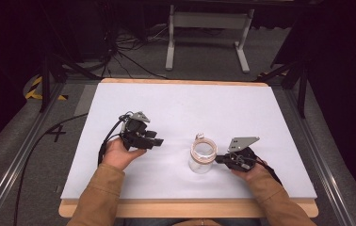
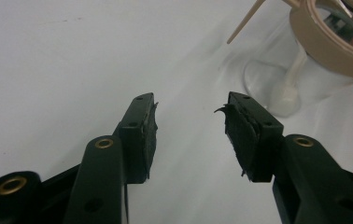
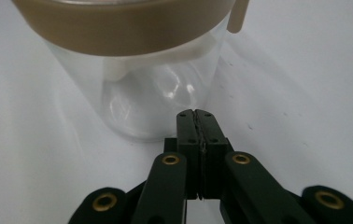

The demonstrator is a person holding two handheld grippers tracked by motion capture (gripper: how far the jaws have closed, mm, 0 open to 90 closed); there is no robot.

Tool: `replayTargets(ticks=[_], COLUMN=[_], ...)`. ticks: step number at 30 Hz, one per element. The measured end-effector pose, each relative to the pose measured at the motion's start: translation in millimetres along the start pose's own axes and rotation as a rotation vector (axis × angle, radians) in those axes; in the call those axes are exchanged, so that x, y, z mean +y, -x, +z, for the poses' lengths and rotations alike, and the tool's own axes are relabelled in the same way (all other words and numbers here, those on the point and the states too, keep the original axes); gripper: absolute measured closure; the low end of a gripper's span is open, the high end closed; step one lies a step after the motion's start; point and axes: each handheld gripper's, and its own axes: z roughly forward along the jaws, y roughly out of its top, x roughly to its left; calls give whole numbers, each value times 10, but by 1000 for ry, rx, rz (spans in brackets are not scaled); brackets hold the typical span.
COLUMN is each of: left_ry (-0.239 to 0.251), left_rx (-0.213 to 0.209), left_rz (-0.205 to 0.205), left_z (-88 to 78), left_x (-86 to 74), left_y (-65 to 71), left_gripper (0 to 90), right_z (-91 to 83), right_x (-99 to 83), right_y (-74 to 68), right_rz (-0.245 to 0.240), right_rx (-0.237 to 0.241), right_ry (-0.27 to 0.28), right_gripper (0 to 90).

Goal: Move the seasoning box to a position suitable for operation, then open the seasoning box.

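A clear jar (image 1: 202, 157) stood lower centre of the high view on the white table (image 1: 181, 106), a tan ring (image 3: 118, 28) round its mouth and a white piece (image 2: 289, 88) inside; what that piece was, I could not tell. My right gripper (image 3: 196, 116), jaws together, pointed at the jar's base just beside it. My left gripper (image 1: 153, 140), jaws apart and empty, sat left of centre. The upper half of the table lay bare to its far edge.

clear jar (image 1: 202, 161), seemingly tan rim
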Motion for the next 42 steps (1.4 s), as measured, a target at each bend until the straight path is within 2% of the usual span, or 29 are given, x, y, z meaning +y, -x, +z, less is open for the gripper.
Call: replayTargets(ticks=[4, 7, 9, 11, 14, 15, 16, 17, 18, 19, 20, 21, 22, 23, 27, 29, 30, 32, 33, 34, 35, 36, 37, 40, 42], left_ry=[2, 13, 8, -7, -23, -27, -15, -7, -7, -2, -4, 16, 57, 69, 68, 84, 84, 94, 85, 85, 76, 57, 57, 76, 75], left_rx=[5, -8, -8, -8, 25, 22, 53, 65, 65, 36, 28, 26, -10, -48, -37, -51, -51, -136, -167, -167, -198, -223, -223, -240, -231], left_rz=[-16, -49, -50, -31, 3, 15, 41, 64, 64, 65, 65, 61, 79, 82, 113, 128, 128, 137, 138, 138, 134, 154, 154, 207, 237], left_z=[-1, -3, -8, -24, -31, -39, -54, -76, -76, -92, -116, -138, -179, -190, -191, -162, -162, -100, -71, -71, -31, 46, 46, 134, 157], left_x=[2, 5, 7, 18, 31, 37, 61, 83, 83, 109, 140, 164, 202, 233, 321, 423, 423, 545, 586, 586, 629, 695, 695, 805, 866], left_y=[-21, -56, -68, -83, -58, -54, -6, 16, 16, 30, 44, 64, 93, 116, 179, 238, 238, 241, 233, 233, 224, 225, 225, 239, 255], left_gripper=[554, 557, 571, 584, 584, 596, 607, 606, 617, 617, 631, 655, 684, 711, 740, 743, 741, 740, 751, 771, 772, 782, 797, 823, 832], right_z=[32, 44, 49, 47, 24, 1, -39, -65, -65, -93, -151, -178, -204, -222, -291, -317, -317, -331, -338, -338, -345, -365, -365, -433, -476], right_x=[33, 46, 50, 48, 47, 41, 24, 12, 12, -1, -24, -36, -47, -54, -78, -102, -102, -127, -134, -134, -141, -152, -152, -103, -57], right_y=[-63, -95, -104, -93, -71, -47, 5, 36, 36, 62, 104, 121, 132, 137, 145, 141, 141, 126, 122, 122, 117, 117, 117, 175, 201], right_rz=[-17, -19, -28, -24, -16, -6, 16, 29, 29, 45, 74, 81, 89, 94, 105, 115, 115, 121, 120, 120, 122, 122, 122, 129, 142], right_rx=[22, 29, 37, 41, 37, 32, 22, 16, 16, 12, 9, 5, -2, -6, -16, -22, -22, -31, -33, -33, -35, -37, -37, -52, -54], right_ry=[0, 0, -2, 4, 13, 23, 42, 55, 55, 67, 90, 102, 111, 118, 140, 142, 142, 142, 142, 142, 144, 150, 150, 175, 201], right_gripper=[895, 894, 894, 894, 893, 894, 894, 894, 894, 894, 893, 894, 893, 893, 893, 893, 893, 893, 893, 893, 893, 892, 892, 892, 893])
